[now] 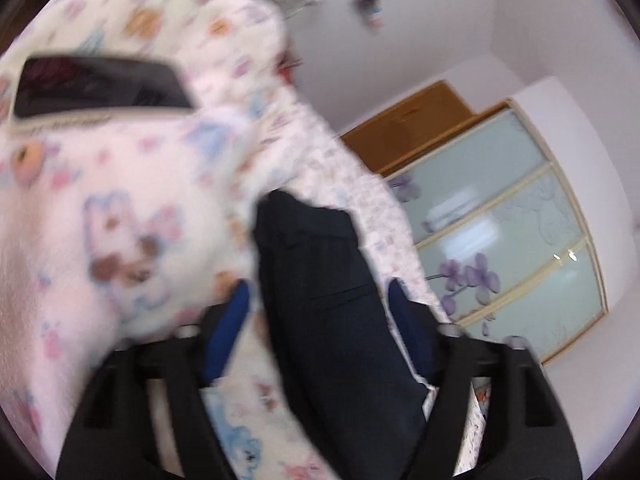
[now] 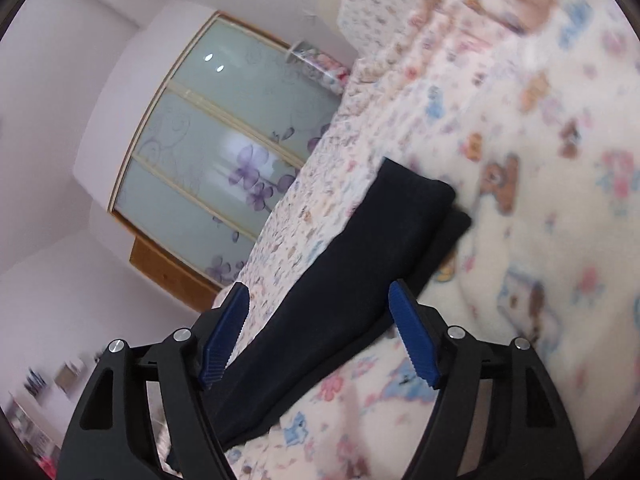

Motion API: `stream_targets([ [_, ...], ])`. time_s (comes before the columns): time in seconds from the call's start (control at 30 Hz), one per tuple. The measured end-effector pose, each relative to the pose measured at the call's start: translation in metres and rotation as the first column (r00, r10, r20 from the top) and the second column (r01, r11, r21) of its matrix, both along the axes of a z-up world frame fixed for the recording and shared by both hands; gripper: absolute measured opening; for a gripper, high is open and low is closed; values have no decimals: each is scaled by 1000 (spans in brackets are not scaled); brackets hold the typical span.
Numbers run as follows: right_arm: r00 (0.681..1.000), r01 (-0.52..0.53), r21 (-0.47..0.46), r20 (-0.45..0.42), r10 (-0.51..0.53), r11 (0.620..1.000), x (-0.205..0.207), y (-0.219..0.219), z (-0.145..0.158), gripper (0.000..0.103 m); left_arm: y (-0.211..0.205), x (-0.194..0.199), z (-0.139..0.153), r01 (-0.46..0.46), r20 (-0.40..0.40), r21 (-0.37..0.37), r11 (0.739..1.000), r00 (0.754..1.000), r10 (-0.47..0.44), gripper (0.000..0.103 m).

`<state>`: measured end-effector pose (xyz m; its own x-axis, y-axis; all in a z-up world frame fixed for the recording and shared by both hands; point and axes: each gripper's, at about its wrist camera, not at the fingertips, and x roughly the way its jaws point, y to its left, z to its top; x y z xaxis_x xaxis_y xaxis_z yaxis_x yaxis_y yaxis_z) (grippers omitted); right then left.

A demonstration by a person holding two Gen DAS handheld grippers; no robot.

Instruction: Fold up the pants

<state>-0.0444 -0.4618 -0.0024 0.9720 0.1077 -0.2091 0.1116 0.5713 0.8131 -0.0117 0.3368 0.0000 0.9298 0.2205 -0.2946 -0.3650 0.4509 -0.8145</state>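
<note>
Pants (image 2: pixel 352 280) lie folded near bed (image 2: pixel 500 240) edge, long axis running between both tools' spread fingers; left tool (image 1: pixel 320 332), right tool (image 2: pixel 320 328) unclamped.

Black tongs with blue ribbed pads (image 2: pixel 318 332) stand spread wide over dark navy folded pants (image 2: pixel 348 276) lying on a bear-print cream bedspread (image 2: pixel 520 200).

left gripper (image 1: pixel 320 328): black plastic frame with triangular cut-outs, blue fingers (image 1: pixel 226 332), silver screw heads, motion-blurred. right gripper (image 2: pixel 318 332): same black frame, two blue ribbed pads (image 2: pixel 412 336), round silver screws at the pivots.
</note>
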Motion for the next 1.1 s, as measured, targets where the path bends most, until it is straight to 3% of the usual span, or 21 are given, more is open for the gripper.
stream_targets([
  [0.1, 997, -80, -36, -16, 79, 996, 18, 14, 13, 74, -16, -7, 25, 2, 82, 135, 991, 997, -13, 85],
  [0.2, 990, -141, -57, -21, 140, 988, 39, 30, 23, 78, -39, -16, 49, -21, 174, 299, 954, 984, -33, 101],
  [0.3, 984, -174, -67, -52, 170, 983, 56, 41, 26, 88, -53, 8, 56, 77, 110, 379, 922, 986, -128, 101],
  [0.37, 974, -170, -69, -166, 157, 983, 69, 42, 14, 91, -53, 32, 48, 143, 3, 358, 923, 988, -154, 101],
  [0.4, 945, -188, -44, -282, 169, 981, 79, 41, -5, 88, -52, 42, 42, 170, -63, 329, 929, 985, -158, 101],
  [0.5, 936, -200, -46, -306, 177, 979, 79, 41, -9, 86, -32, 74, 10, 204, -315, 155, 967, 937, -148, 101],
  [0.53, 936, -191, -38, -308, 170, 981, 79, 41, -3, 87, -25, 82, 1, 211, -374, 112, 971, 914, -155, 99],
  [0.57, 942, -196, -32, -285, 179, 980, 78, 43, 2, 87, -23, 84, 0, 213, -392, 117, 970, 907, -152, 99],
  [0.67, 946, -267, 0, -190, 262, 964, 80, 55, 10, 91, -28, 79, 4, 199, -389, 159, 967, 913, -124, 99],
  [0.7, 939, -298, 6, -179, 294, 955, 83, 63, 10, 98, -26, 79, 2, 197, -389, 154, 968, 913, -124, 99],
  [0.83, 897, -347, -57, -311, 314, 936, 102, 79, -8, 99, -24, 72, 3, 190, -361, 142, 971, 924, -128, 99],
  [0.93, 915, -312, -8, -271, 299, 950, 93, 71, 5, 99, -23, 68, 3, 179, -309, 131, 975, 942, -131, 99],
  [0.97, 937, -273, 20, -221, 270, 962, 84, 60, 12, 99, -22, 71, 4, 171, -288, 126, 977, 949, -129, 99],
  [1.07, 982, -131, 64, -131, 139, 989, 55, 31, 25, 93, -19, 58, 8, 136, -188, 103, 985, 975, -115, 100],
  [1.1, 988, -66, 86, -132, 77, 994, 45, 16, 27, 86, -18, 55, 9, 129, -166, 96, 987, 980, -112, 100],
])
